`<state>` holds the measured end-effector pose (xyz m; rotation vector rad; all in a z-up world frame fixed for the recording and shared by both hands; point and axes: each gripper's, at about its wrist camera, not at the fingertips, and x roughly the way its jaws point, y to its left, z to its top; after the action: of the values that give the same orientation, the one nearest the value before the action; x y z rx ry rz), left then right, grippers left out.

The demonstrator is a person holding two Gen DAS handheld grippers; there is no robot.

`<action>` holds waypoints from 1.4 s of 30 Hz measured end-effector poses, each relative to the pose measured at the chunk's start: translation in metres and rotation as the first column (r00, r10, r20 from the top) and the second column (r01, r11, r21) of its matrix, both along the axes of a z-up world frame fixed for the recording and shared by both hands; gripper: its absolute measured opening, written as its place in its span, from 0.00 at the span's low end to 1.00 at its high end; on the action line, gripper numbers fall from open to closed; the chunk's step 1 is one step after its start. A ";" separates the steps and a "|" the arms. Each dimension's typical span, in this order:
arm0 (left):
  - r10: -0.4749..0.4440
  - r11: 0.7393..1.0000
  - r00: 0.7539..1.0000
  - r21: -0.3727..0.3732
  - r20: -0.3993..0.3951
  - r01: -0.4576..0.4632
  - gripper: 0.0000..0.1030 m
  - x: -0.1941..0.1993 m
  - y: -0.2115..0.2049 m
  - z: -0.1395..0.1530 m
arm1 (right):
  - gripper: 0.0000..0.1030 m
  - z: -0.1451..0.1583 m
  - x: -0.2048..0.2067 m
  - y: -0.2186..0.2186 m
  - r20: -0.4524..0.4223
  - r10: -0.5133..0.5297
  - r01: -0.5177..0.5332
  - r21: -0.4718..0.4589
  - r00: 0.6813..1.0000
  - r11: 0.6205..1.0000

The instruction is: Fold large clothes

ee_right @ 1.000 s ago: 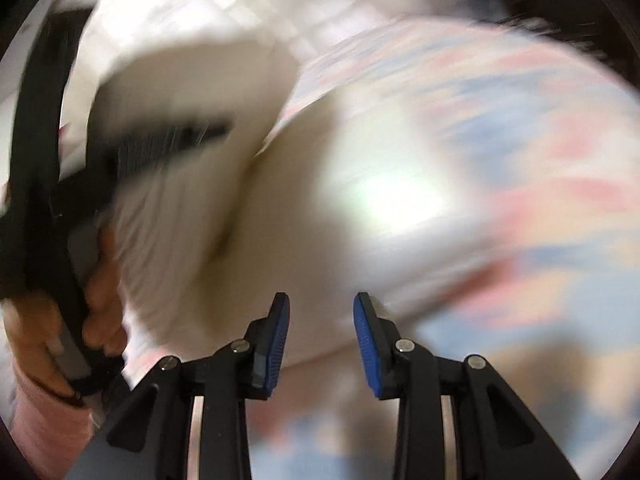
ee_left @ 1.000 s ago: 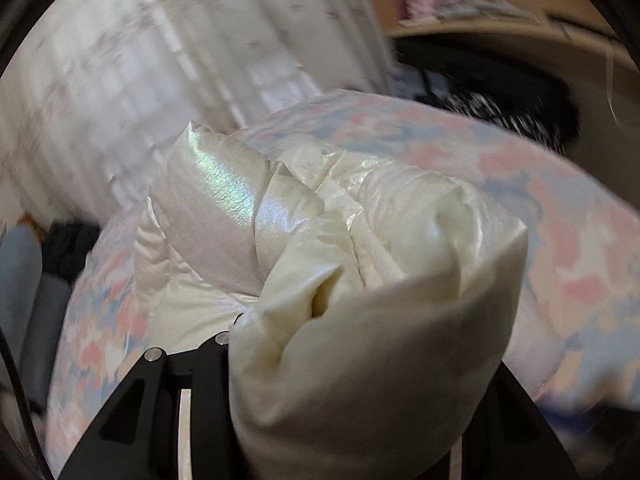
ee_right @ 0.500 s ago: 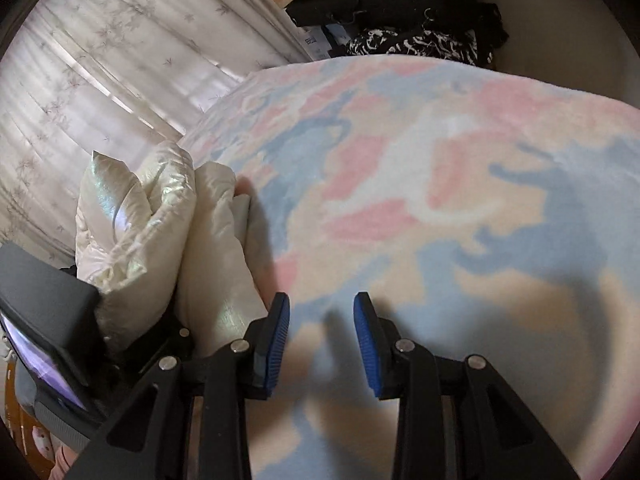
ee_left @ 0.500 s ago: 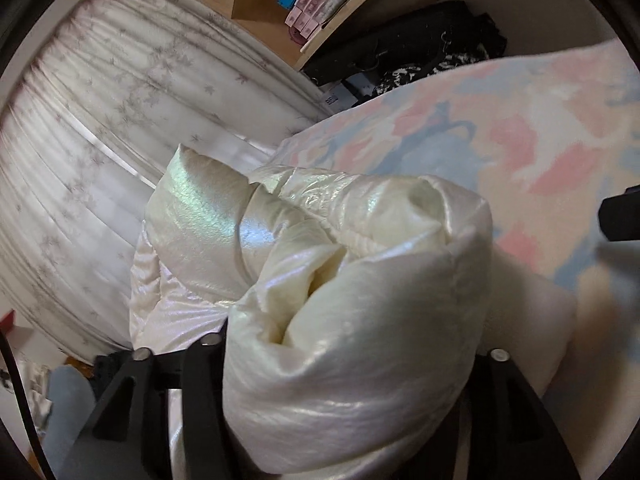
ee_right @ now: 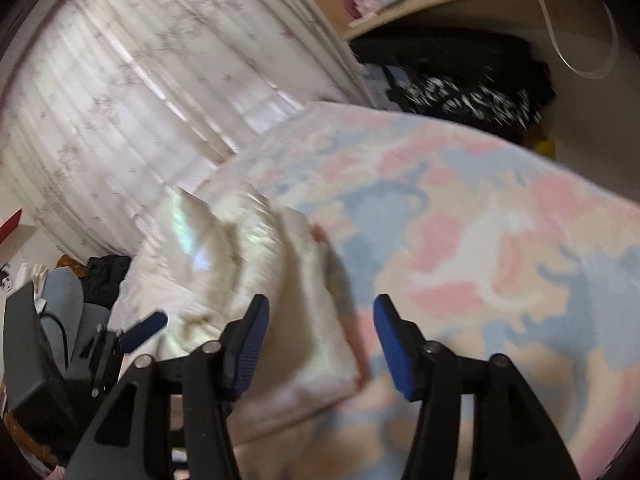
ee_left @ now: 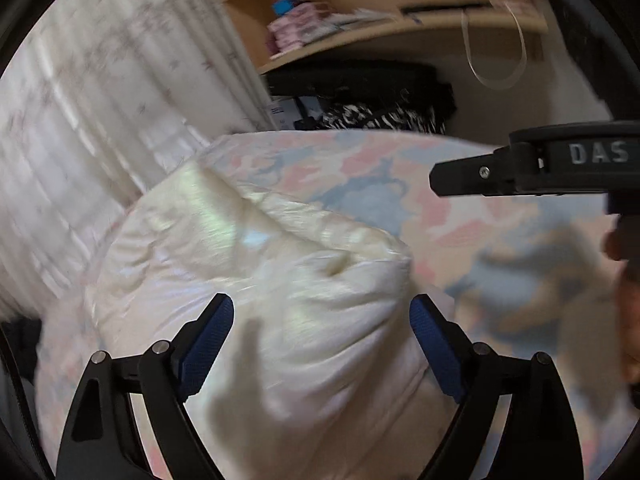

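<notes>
Covering the whole bed, a blanket [ee_right: 480, 216] printed in pink, pale blue and cream fills most of both wrist views. Behind its far left edge hangs a sheer white curtain [ee_right: 132, 92] with a faint sprig pattern. Past the far edge of the bed sits a wooden shelf [ee_left: 392, 24] with small pink boxes on it, and beneath it a heap of black and black-and-white fabric [ee_left: 376, 100]. The task's garment, a puffy cream-white jacket [ee_left: 256, 280] with a pearly sheen, lies bunched and partly folded on the blanket near the left edge of the bed, its nearest bulge toward the near edge. The left tongs [ee_left: 322, 340] are released and opening, the blue pads standing on either side of the jacket's nearest bulge without pressing it. The right tongs [ee_right: 320, 344] are likewise released and opening, hovering over the jacket's right-hand border and the blanket beside it, gripping nothing. In the left wrist view the right tool's black body shows at the right margin, with part of a hand [ee_left: 628, 312] below it, blurred.
</notes>
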<state>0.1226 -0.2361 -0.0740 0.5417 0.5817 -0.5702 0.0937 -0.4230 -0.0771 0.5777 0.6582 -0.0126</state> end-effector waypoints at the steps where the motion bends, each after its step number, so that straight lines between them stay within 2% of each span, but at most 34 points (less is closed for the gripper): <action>1: 0.023 0.999 1.000 -0.033 -0.018 -0.024 0.86 0.004 0.014 0.010 | 0.61 0.009 0.004 0.003 0.017 0.014 -0.014 -0.010 1.000 1.000; 2: 0.044 0.998 0.999 -0.053 -0.029 -0.045 0.86 0.009 0.025 0.016 | 0.64 0.016 0.007 0.006 0.029 0.026 -0.025 -0.018 0.999 1.000; 4: 0.125 0.988 0.991 -0.089 -0.050 -0.129 0.86 0.026 0.054 0.028 | 0.76 0.031 0.020 0.013 0.050 0.062 -0.060 -0.037 0.997 0.998; 6: 0.230 0.968 0.972 -0.096 -0.048 -0.234 0.86 0.048 0.080 0.033 | 0.81 0.043 0.039 0.022 0.064 0.109 -0.105 -0.053 0.992 0.993; 9: 0.347 0.928 0.934 -0.116 -0.082 -0.354 0.86 0.087 0.114 0.031 | 0.82 0.056 0.085 0.041 0.057 0.252 -0.246 -0.091 0.966 0.965; 11: 0.412 0.896 0.905 -0.133 -0.105 -0.424 0.86 0.114 0.134 0.028 | 0.82 0.061 0.113 0.054 0.038 0.343 -0.337 -0.115 0.938 0.934; 13: 0.461 0.868 0.880 -0.147 -0.114 -0.474 0.86 0.135 0.145 0.024 | 0.82 0.061 0.150 0.071 -0.005 0.444 -0.441 -0.128 0.896 0.888; 18: 0.473 0.843 0.868 -0.210 -0.153 -0.496 0.86 0.173 0.155 0.016 | 0.82 0.047 0.211 0.095 -0.077 0.518 -0.523 -0.165 0.852 0.836; 23: 0.454 0.851 0.874 -0.205 -0.172 -0.483 0.86 0.200 0.137 0.002 | 0.82 0.018 0.250 0.106 -0.115 0.574 -0.584 -0.110 0.811 0.804; 24: 0.447 0.857 0.878 -0.199 -0.170 -0.475 0.86 0.201 0.133 0.000 | 0.78 0.009 0.254 0.106 -0.134 0.560 -0.574 -0.105 0.817 0.812; 25: 0.438 0.863 0.882 -0.194 -0.172 -0.466 0.86 0.201 0.128 -0.002 | 0.67 0.000 0.256 0.105 -0.162 0.540 -0.559 -0.114 0.826 0.821; 26: 0.422 0.872 0.889 -0.189 -0.176 -0.451 0.86 0.201 0.122 -0.003 | 0.58 -0.006 0.255 0.103 -0.167 0.547 -0.566 -0.101 0.820 0.818; 27: 0.402 0.883 0.898 -0.183 -0.178 -0.431 0.86 0.202 0.116 -0.004 | 0.45 -0.012 0.252 0.101 -0.165 0.557 -0.574 -0.082 0.814 0.815; 30: 0.328 0.921 0.931 -0.166 -0.163 -0.353 0.86 0.192 0.094 -0.003 | 0.34 -0.015 0.232 0.092 -0.158 0.524 -0.541 -0.093 0.837 0.836; 33: 0.261 0.956 0.955 -0.100 -0.139 -0.275 0.86 0.181 0.069 -0.013 | 0.33 -0.020 0.211 0.081 -0.154 0.472 -0.490 -0.117 0.868 0.864; 35: 0.251 0.965 0.961 -0.052 -0.117 -0.258 0.89 0.178 0.054 -0.023 | 0.33 -0.029 0.203 0.072 -0.141 0.443 -0.458 -0.096 0.885 0.884; 37: 0.254 0.965 0.962 -0.038 -0.097 -0.258 0.91 0.176 0.046 -0.027 | 0.33 -0.039 0.198 0.065 -0.119 0.419 -0.429 -0.074 0.900 0.900; 42: 0.271 0.958 0.953 -0.055 -0.134 -0.280 0.97 0.190 0.045 -0.038 | 0.35 -0.061 0.198 0.058 -0.059 0.402 -0.404 -0.025 0.914 0.914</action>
<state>0.3129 -0.1907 -0.1119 0.3481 0.7388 -0.3599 0.2920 -0.3646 -0.1381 0.3973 0.8183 0.3482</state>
